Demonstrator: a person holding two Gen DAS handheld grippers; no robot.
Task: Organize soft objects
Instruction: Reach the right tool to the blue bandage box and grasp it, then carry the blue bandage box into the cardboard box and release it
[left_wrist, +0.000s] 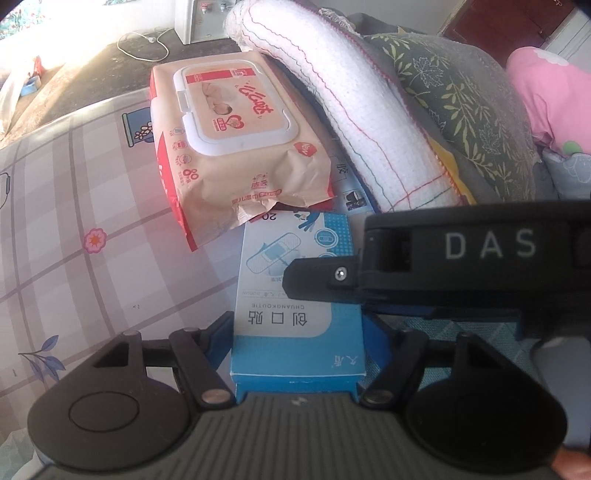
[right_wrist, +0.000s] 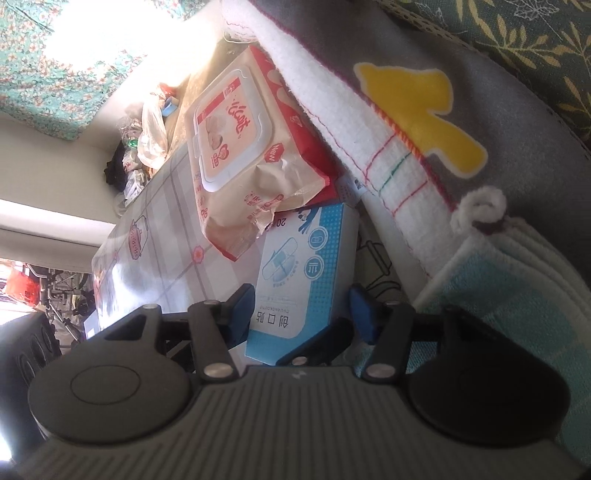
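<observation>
A blue and white bandage box (left_wrist: 295, 295) lies on the checked tablecloth (left_wrist: 92, 192). My left gripper (left_wrist: 297, 325) is shut on its near end, blue pads against both sides. A beige and red wet-wipes pack (left_wrist: 229, 136) rests on the box's far end. My right gripper (right_wrist: 303, 306) straddles the same box (right_wrist: 306, 273) with a gap at its pads, so it is open; in the left wrist view its black body (left_wrist: 461, 266) crosses over the box from the right. A white knitted cloth (left_wrist: 365, 110) lies beside the pack.
A leaf-patterned grey cushion (left_wrist: 461, 92) and pink cloth (left_wrist: 554, 99) lie to the right. A folded teal and white towel (right_wrist: 517, 295) and a grey cloth with a yellow patch (right_wrist: 417, 107) sit right of the box. Bags and clutter (right_wrist: 144, 136) lie beyond the table's far end.
</observation>
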